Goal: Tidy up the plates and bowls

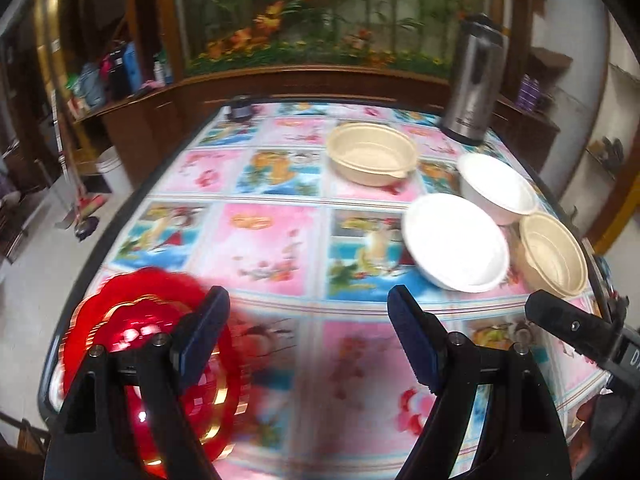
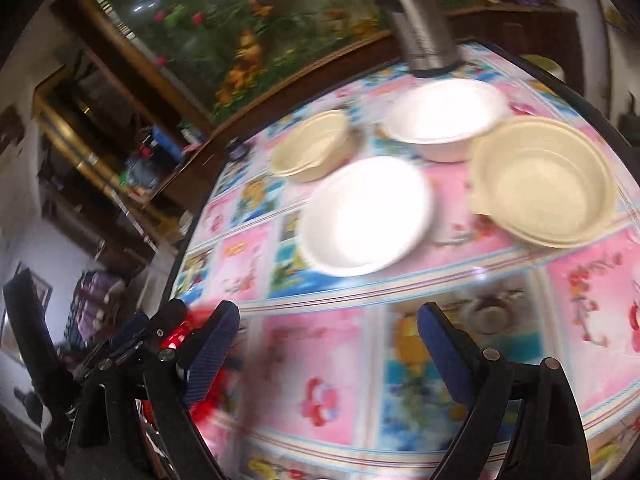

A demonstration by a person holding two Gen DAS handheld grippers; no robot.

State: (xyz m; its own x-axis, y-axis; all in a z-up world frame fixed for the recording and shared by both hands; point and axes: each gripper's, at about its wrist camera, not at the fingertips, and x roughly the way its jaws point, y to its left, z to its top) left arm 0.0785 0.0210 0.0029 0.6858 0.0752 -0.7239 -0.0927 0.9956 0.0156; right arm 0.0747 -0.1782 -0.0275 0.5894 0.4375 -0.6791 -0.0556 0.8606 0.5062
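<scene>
Glossy tablecloth [image 1: 276, 240] printed in a grid of pink and sky-blue picture panels, red blossoms and orange fruit among them, striped pale bands between. Scalloped red plate [image 1: 132, 308], translucent, banded in gold. Two plain white bowls [image 2: 364, 216] [image 2: 444, 120]. Two cream-beige bowls [image 2: 540, 180] [image 1: 372, 152], unpatterned. Brushed-silver thermos [image 1: 472, 80] with black lid and base. Dark brown wooden cabinet [image 1: 168, 116]. Green foliage mural [image 1: 332, 12] dotted with orange and red flowers. Black gripper frames with dark blue ribbed pads [image 1: 412, 336] [image 2: 208, 356].
</scene>
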